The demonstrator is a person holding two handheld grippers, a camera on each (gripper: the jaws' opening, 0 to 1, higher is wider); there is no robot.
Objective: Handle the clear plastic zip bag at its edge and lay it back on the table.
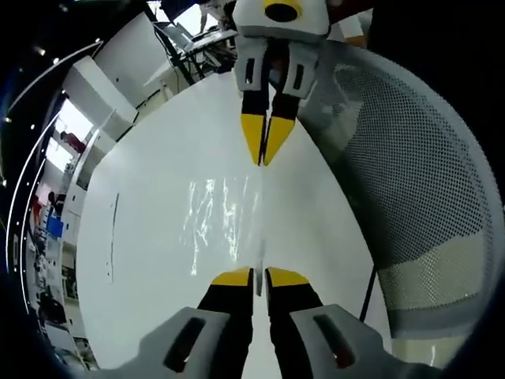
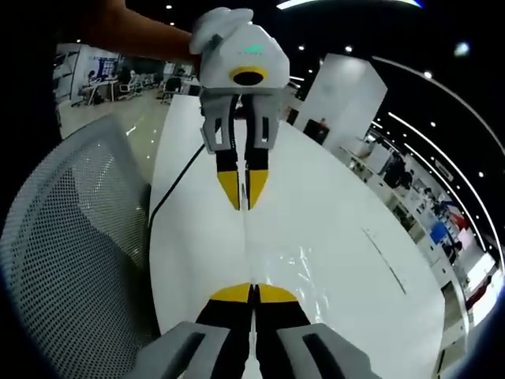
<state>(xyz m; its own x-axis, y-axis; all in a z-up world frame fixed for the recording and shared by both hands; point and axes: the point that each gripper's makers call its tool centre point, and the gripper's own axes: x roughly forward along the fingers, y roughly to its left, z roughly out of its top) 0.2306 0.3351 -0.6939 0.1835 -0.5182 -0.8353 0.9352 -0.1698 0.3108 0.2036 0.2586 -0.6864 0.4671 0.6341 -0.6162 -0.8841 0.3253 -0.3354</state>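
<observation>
Two hand-held grippers face each other across a glossy white worktop [image 1: 158, 237], a clear plastic zip bag [image 1: 225, 217] stretched between them. In the left gripper view, the left gripper [image 1: 259, 276] rises from the bottom, its yellow-tipped black fingers [image 1: 233, 277] pressed together on the near edge of the bag. Opposite, the right gripper [image 1: 266, 154] reaches in from the top, its tapered yellow fingers closed to a point on the far edge. The bag runs as a thin, nearly edge-on sheet from one pinch to the other, its film catching wrinkled white glare; whether it touches the worktop cannot be told.

In the right gripper view, the right gripper [image 2: 253, 293] stands with fingers shut on the bag [image 2: 296, 272], which shows as a shiny, creased patch beside the tips. The left gripper [image 2: 243, 197], white-bodied with grey finger mounts, is held from above by a person's bare arm [image 2: 142, 35].

A grey mesh chair back [image 1: 410, 181] stands just beside the worktop's edge. No writing or label is legible on the bag or grippers.
</observation>
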